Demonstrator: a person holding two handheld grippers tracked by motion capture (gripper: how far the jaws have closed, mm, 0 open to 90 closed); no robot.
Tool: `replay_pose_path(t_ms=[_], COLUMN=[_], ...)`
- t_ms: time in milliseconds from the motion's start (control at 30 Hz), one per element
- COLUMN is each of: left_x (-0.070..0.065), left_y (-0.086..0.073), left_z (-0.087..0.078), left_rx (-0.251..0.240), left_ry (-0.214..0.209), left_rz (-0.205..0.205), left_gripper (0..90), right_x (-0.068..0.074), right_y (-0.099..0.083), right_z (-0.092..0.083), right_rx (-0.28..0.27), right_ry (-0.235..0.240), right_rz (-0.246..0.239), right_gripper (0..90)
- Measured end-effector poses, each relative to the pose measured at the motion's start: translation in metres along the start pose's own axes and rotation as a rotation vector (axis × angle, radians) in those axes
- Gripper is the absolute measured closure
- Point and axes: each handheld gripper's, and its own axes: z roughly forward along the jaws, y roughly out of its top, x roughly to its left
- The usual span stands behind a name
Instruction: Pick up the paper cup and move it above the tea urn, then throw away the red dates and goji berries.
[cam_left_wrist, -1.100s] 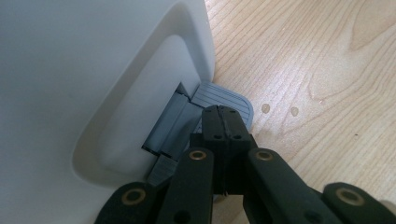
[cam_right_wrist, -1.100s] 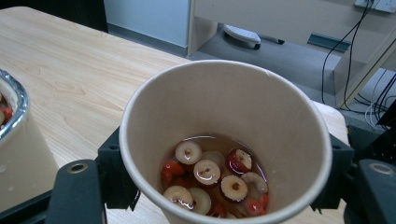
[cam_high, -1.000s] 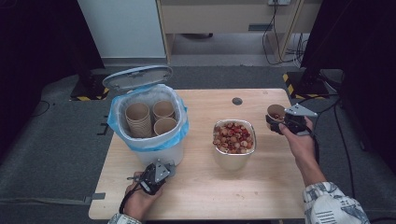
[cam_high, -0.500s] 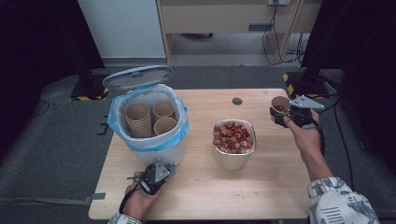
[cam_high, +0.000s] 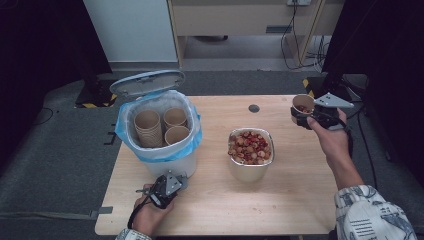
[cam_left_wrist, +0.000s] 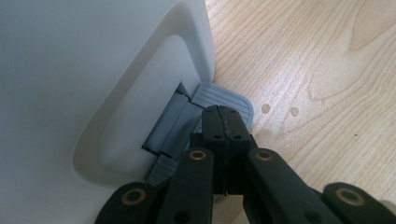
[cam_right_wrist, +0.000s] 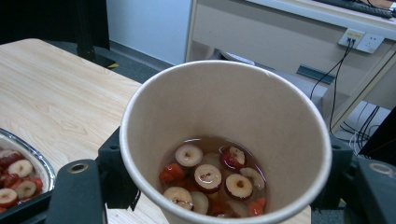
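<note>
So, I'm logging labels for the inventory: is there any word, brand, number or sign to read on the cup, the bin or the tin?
None can be read: the paper cup, the white bin and the foil tin all show plain surfaces.

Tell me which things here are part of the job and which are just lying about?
In the job:
- paper cup of sliced fruit, gripped by the right claw
- metal bowl of fruit slices
- white bin with stacked cups; left claw on its pedal

Lying about:
- small dark disc on the table
</note>
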Motion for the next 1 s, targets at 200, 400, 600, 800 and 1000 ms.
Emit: replay_pose_path(t_ms=[200,400,600,800,1000], left_x=[0.0,0.0,0.0,0.0,0.0], left_y=[0.0,0.0,0.0,0.0,0.0], left_z=[0.0,0.0,0.0,0.0,0.0], left_rx=[0.0,0.0,0.0,0.001,0.0], left_ry=[0.0,0.0,-0.001,-0.001,-0.002], left_rz=[0.0,-0.001,-0.002,-0.001,-0.002], left_gripper=[89.7,89.8,89.7,89.7,89.8], right_x=[0.001,0.002,0.008,0.011,0.024], right_y=[0.008,0.016,0.024,0.036,0.046], right_z=[-0.002,-0.003,-0.001,-0.002,0.003], right_rx=[-0.005,-0.011,-0.013,-0.022,-0.024], right_ry=[0.008,0.013,0.03,0.033,0.078], right_rz=[-0.01,-0.007,-0.021,-0.03,-0.056], right_gripper=[28.4,28.4,28.4,28.4,28.3])
